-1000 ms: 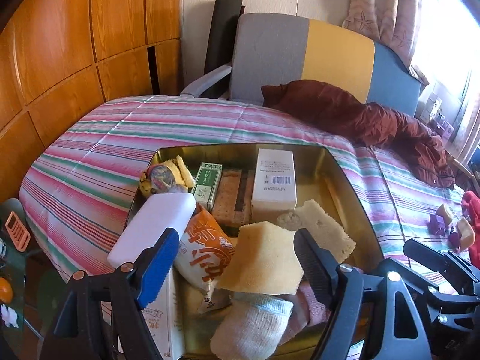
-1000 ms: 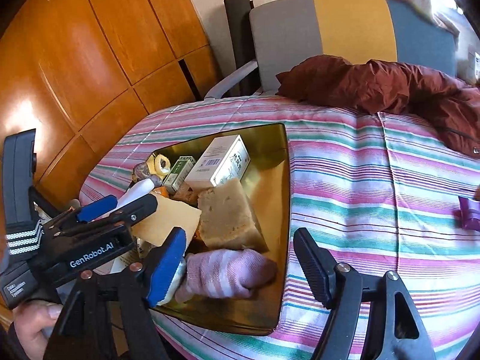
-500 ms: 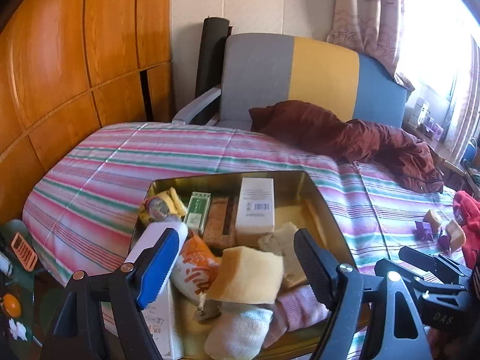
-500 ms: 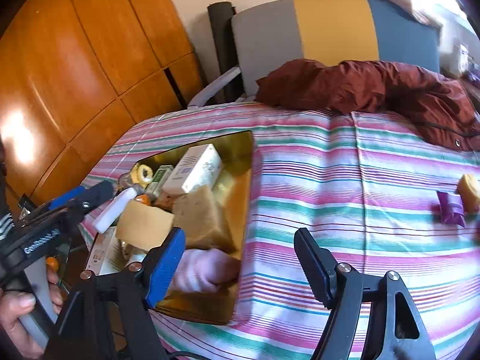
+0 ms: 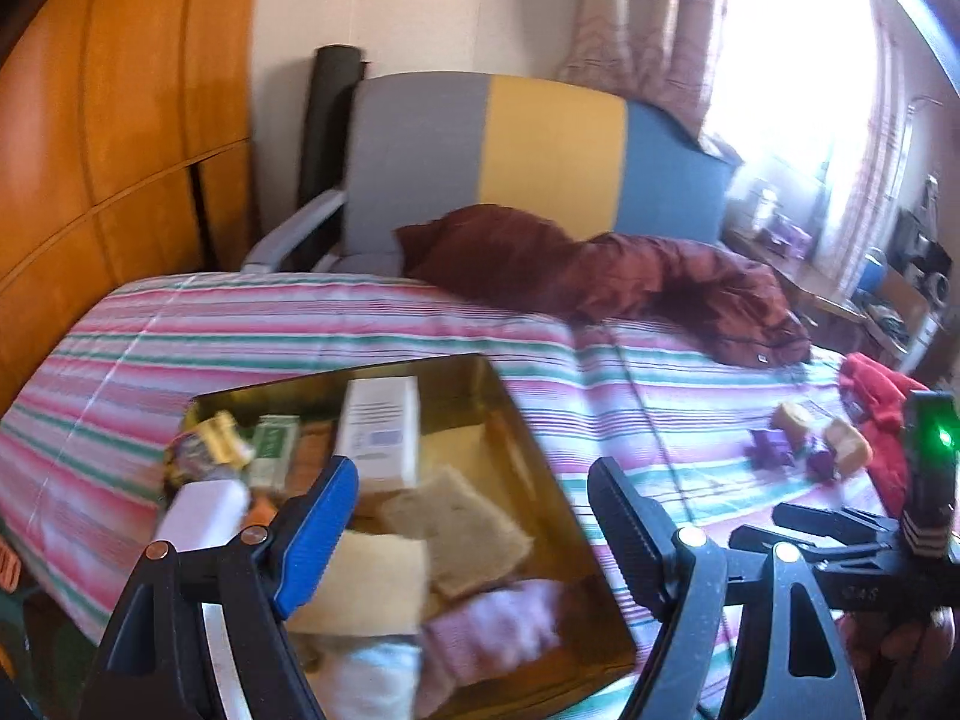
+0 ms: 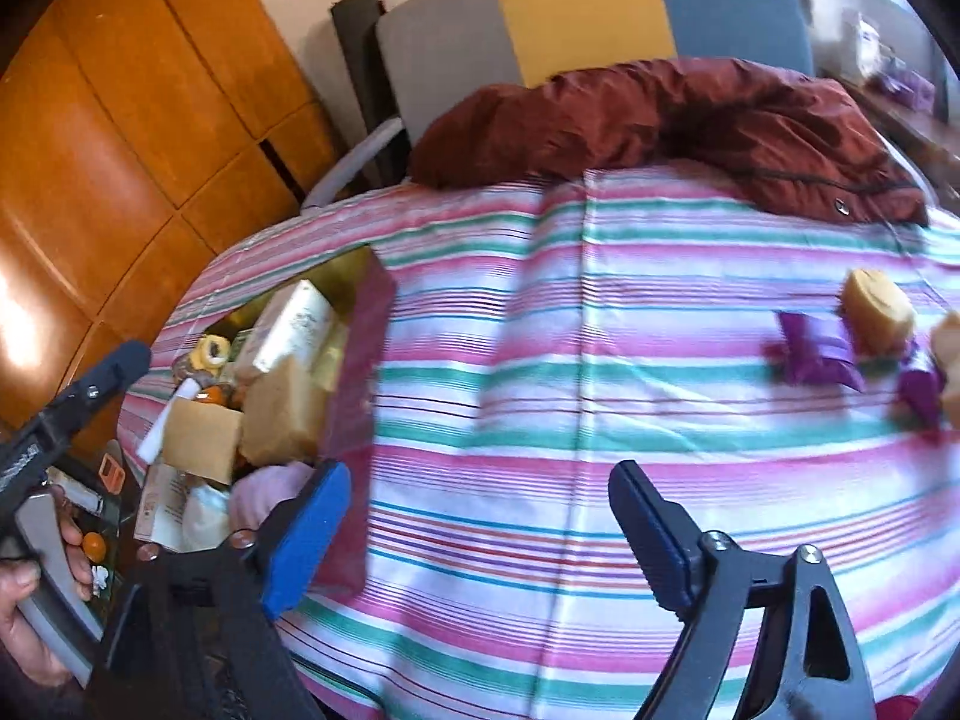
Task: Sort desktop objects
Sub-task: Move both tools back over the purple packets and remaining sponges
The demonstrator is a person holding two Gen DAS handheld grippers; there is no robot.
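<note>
Both tongs released, nothing between the pads. Our left gripper (image 5: 474, 516) hangs over the gold tin (image 5: 516, 414), which sits on the striped cover (image 6: 540, 360) crammed with a white box (image 5: 378, 426), sponges (image 5: 456, 522) and a pink sock (image 5: 492, 624). Our right gripper (image 6: 480, 522) has just been opening wider, over bare cover. Purple wrappers (image 6: 816, 354) and yellow blocks (image 6: 879, 309) lie well apart from the tin.

Ahead of your right gripper (image 6: 474, 534), jaws apart over bare striped cloth (image 6: 540, 360): open lane. Left of its jaws, gold tin (image 6: 360, 348) wall blocks you. Far right of them, purple wrappers (image 6: 816, 348) and buns (image 6: 879, 303) clustered. Beyond, maroon jacket (image 6: 690, 126) bars far edge. Between your left gripper (image 5: 474, 510) jaws, tin (image 5: 540, 480) crammed, little room.
</note>
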